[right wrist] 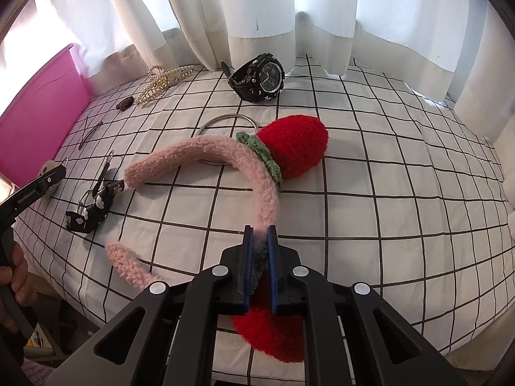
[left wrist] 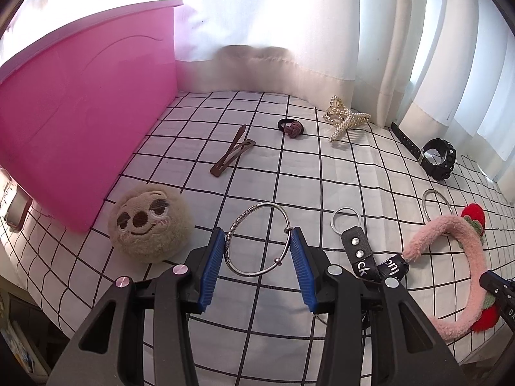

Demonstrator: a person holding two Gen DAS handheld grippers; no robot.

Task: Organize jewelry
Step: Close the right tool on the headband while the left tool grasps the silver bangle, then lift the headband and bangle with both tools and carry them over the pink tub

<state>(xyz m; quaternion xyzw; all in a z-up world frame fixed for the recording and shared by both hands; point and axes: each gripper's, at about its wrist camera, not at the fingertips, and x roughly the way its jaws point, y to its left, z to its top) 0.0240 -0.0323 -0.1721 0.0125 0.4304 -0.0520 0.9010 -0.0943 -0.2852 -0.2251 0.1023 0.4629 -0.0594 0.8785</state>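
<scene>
Silver bangle [left wrist: 257, 239] between keychain [left wrist: 360, 251], sloth plush [left wrist: 149, 222]

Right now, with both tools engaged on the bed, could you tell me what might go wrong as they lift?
1. The left tool holds the silver bangle only at two points on its thin rim, so it may pivot or slip out.
2. The right tool is shut on the pink headband, which lies over a metal ring; lifting could drag the ring along.
3. The headband's free end sits near the black keychain strap and might snag it.
</scene>
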